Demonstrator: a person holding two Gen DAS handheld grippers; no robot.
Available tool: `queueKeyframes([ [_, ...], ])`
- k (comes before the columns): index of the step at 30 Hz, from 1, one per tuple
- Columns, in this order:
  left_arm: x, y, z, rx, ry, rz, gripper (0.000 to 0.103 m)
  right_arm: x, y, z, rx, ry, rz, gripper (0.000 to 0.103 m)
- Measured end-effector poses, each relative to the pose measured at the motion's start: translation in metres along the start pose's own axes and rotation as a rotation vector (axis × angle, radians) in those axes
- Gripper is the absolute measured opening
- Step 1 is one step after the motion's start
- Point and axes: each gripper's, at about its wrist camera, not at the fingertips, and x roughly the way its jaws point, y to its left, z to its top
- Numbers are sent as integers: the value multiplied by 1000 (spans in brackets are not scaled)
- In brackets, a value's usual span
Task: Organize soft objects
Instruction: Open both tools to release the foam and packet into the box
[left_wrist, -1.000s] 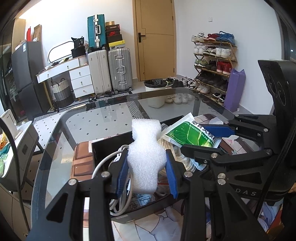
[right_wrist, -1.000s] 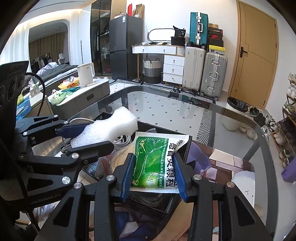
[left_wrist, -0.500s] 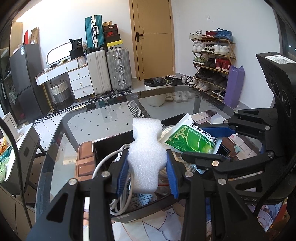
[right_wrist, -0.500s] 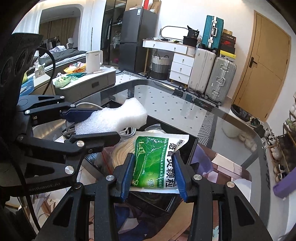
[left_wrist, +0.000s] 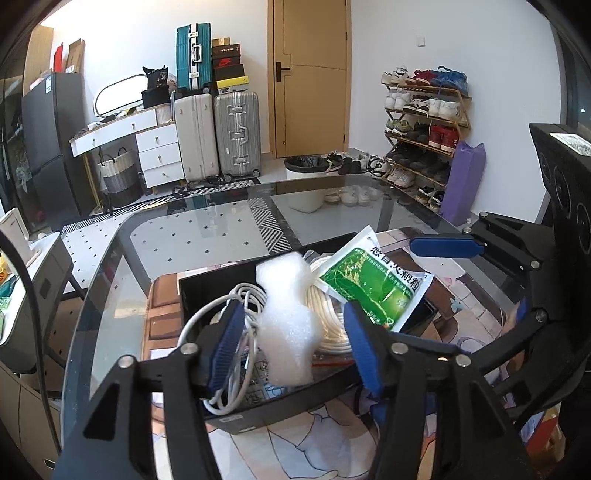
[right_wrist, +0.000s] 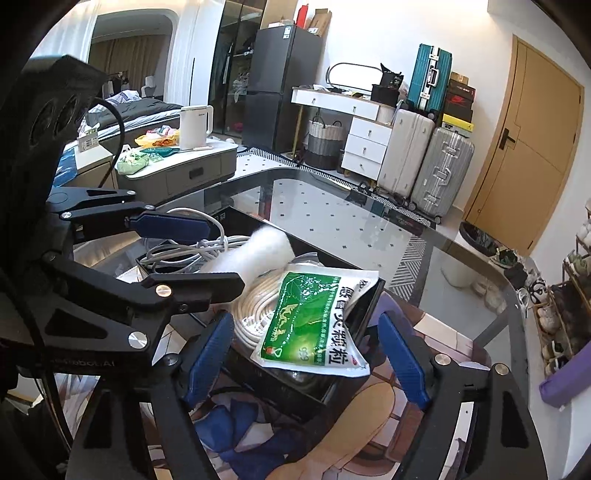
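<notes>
A white foam piece (left_wrist: 286, 314) lies in a black box (left_wrist: 229, 417) on coiled white cables (left_wrist: 225, 314); it is blurred in the right wrist view (right_wrist: 258, 251). My left gripper (left_wrist: 295, 347) is open, its jaws apart on either side of the foam. A green and white packet (right_wrist: 314, 325) rests on the box's right side over a cream cable coil (right_wrist: 255, 310); it also shows in the left wrist view (left_wrist: 373, 280). My right gripper (right_wrist: 306, 358) is open around the packet, not touching it.
The box sits on a printed mat (left_wrist: 332, 443) on a glass table (left_wrist: 207, 236). A brown leather item (left_wrist: 162, 310) lies left of the box. Suitcases (left_wrist: 218, 133), a door and a shoe rack (left_wrist: 424, 125) stand beyond the table.
Both grippers have opened. The left let go of the foam, which dropped into the box. The right let go of the packet, which now rests on the box.
</notes>
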Motion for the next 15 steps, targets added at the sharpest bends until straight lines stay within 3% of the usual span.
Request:
queueKeyframes([
  [2,-3,-1,0,-5,-4,-11,64,-3,-1,0,11,-9,-7,90],
  [5,-9,-1,-1,-2,-20,-17,80,-8,-1,-3,22,-24,-12,100],
  [7,-14,0,-1,-12,-29,18,97,-13,-3,-7,38,-37,-5,102],
  [8,-15,2,-2,-22,-30,20,100,-15,-4,-8,46,-42,-2,102],
  [15,-23,14,-12,-75,-38,10,103,-28,-8,-21,119,-100,-7,102],
])
